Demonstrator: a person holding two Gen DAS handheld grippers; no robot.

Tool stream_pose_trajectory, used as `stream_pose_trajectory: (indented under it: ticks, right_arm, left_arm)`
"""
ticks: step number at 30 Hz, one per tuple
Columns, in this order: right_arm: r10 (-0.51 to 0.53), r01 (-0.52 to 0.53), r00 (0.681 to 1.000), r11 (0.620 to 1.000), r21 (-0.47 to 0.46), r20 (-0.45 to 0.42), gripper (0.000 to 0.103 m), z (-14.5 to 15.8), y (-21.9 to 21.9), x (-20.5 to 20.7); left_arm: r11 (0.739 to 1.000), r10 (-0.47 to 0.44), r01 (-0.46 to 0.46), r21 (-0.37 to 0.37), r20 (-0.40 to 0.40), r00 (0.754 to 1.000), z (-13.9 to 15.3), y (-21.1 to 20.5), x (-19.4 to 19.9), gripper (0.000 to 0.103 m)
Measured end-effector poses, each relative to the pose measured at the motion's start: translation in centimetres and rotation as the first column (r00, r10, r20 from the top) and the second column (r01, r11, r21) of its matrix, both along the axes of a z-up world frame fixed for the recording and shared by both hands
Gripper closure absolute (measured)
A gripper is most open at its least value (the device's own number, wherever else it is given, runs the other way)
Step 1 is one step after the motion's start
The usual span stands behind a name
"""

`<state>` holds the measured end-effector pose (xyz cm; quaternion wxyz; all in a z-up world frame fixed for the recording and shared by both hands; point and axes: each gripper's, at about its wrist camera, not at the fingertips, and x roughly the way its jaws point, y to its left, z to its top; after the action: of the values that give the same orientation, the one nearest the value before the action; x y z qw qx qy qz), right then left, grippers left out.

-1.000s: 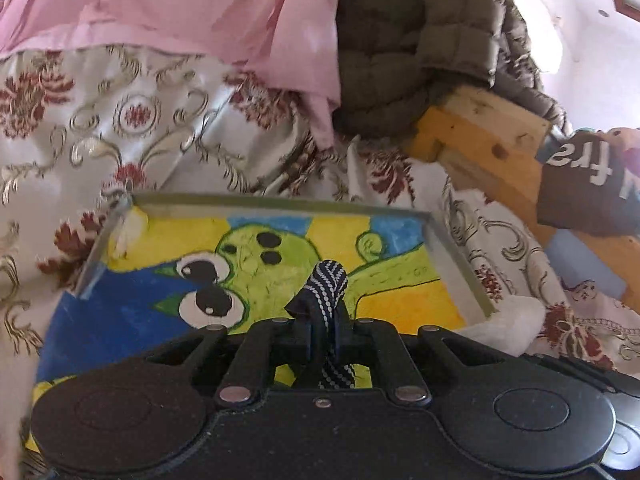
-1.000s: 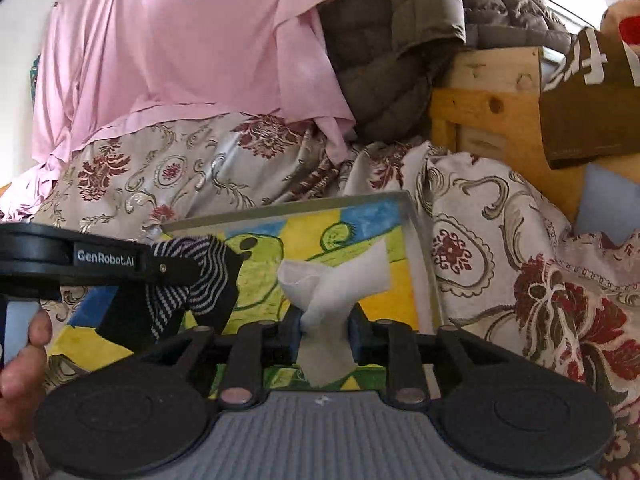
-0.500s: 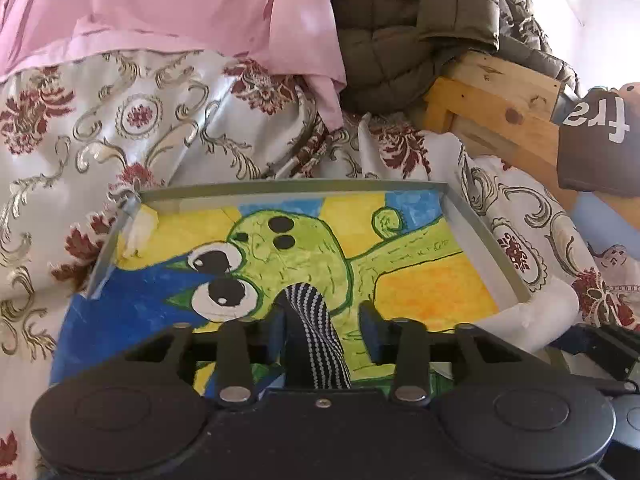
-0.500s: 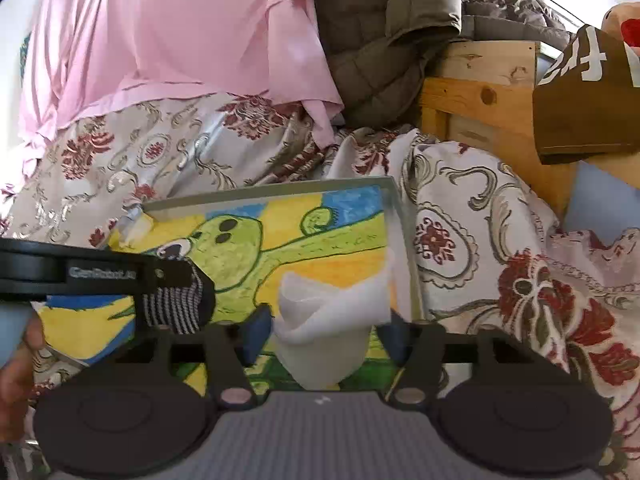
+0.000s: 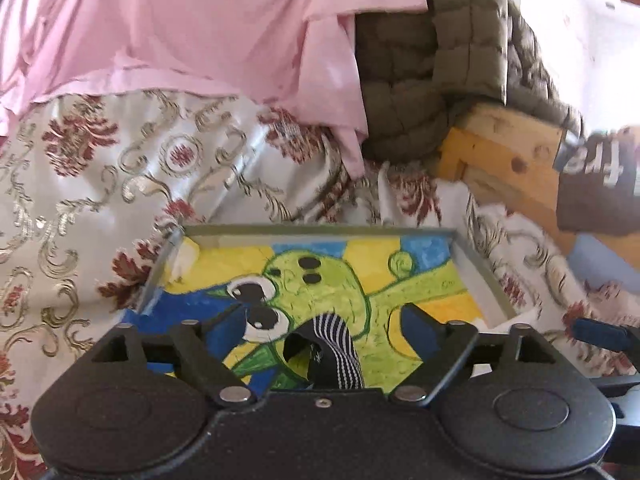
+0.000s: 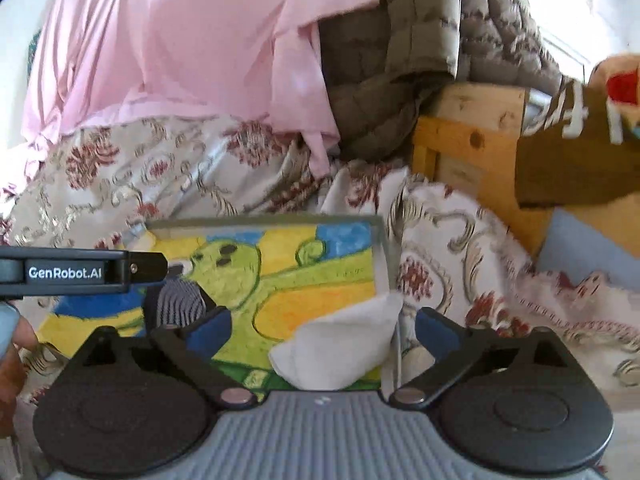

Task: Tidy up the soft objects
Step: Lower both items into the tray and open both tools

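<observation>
Striped black-and-white sock [image 5: 334, 350] lies crumpled on the painted floor of the tray [image 5: 320, 230], near its front edge, directly between the fingers of the left tongs [image 5: 324, 330]. The pads stand well clear on either side; jaws have just been opening, and nothing is pressed between them, so the sock reads as let go and resting under its own weight. White folded cloth [image 6: 340, 346] sits at the tray's right front corner, one flap riding up against the rim and possibly over it. It lies between the spread fingers of the right tongs [image 6: 322, 330], which have likewise just been opening and touch nothing. From the right wrist view the left tongs enter from the left as a black bar, the sock a dark striped lump just below its tip. Tray floor carries a bright cartoon picture, green figure on yellow and blue; shallow grey walls, likely chosen as the collecting place so limp items stay put. Tray rests on a floral bedspread [image 5: 100, 184], not a hard surface, so probably sits a little uneven. Behind: pink sheet [image 5: 180, 28], olive quilted jacket [image 5: 428, 60], wooden frame [image 5: 504, 160] at right, and a brown item with white lettering [image 6: 576, 152], too blurred to read. Judgement: both drops look finished; cloth at the rim may need a nudge inward.
</observation>
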<state>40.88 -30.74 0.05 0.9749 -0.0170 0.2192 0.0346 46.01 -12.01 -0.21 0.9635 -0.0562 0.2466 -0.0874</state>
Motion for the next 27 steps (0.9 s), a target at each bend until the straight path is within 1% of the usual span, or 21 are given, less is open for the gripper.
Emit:
stream_pose_trajectory:
  ticks: [1, 3, 5, 8, 12, 15, 21, 27]
  right_arm:
    - [-0.002, 0.003, 1.000, 1.000, -0.003, 0.016, 0.001, 0.5, -0.1, -0.5]
    - [-0.008, 0.008, 0.999, 1.000, -0.004, 0.045, 0.000, 1.5, -0.1, -1.7]
    - [-0.010, 0.011, 0.997, 1.000, -0.003, 0.074, 0.000, 2.5, 0.1, -2.9]
    - [-0.031, 0.032, 0.991, 0.999, -0.002, 0.127, 0.000, 3.9, 0.2, -4.9]
    - [-0.057, 0.049, 0.971, 0.998, 0.041, 0.233, 0.000, 5.2, 0.0, -8.5]
    - [-0.069, 0.052, 0.958, 0.996, 0.070, 0.278, 0.000, 5.6, 0.2, -11.4]
    - [-0.076, 0.044, 0.939, 0.994, 0.100, 0.335, 0.000, 5.1, 0.9, -17.5]
    - [-0.121, 0.076, 0.920, 0.988, 0.134, 0.372, 0.000, 4.8, 0.6, -22.7]
  left_arm:
    - [1.000, 0.017, -0.017, -0.014, 0.020, 1.000, 0.5, 0.3, -0.7, 0.011]
    - [0.998, 0.054, -0.052, -0.044, 0.055, 0.997, 1.4, 0.9, -1.9, 0.004]
    - [0.994, 0.086, -0.079, -0.077, 0.093, 0.992, 2.6, 1.7, -3.5, 0.002]
    - [0.989, 0.120, -0.107, -0.099, 0.139, 0.983, 4.2, 2.4, -5.6, 0.001]
    - [0.988, 0.142, -0.126, -0.093, 0.190, 0.971, 6.2, 2.9, -8.9, 0.001]
    - [0.988, 0.145, -0.132, -0.074, 0.219, 0.965, 7.4, 3.0, -11.7, 0.001]
    - [0.988, 0.150, -0.135, -0.076, 0.251, 0.956, 8.5, 3.6, -17.3, 0.001]
    - [0.989, 0.137, -0.119, -0.089, 0.245, 0.960, 8.0, 4.3, -22.6, 0.001]
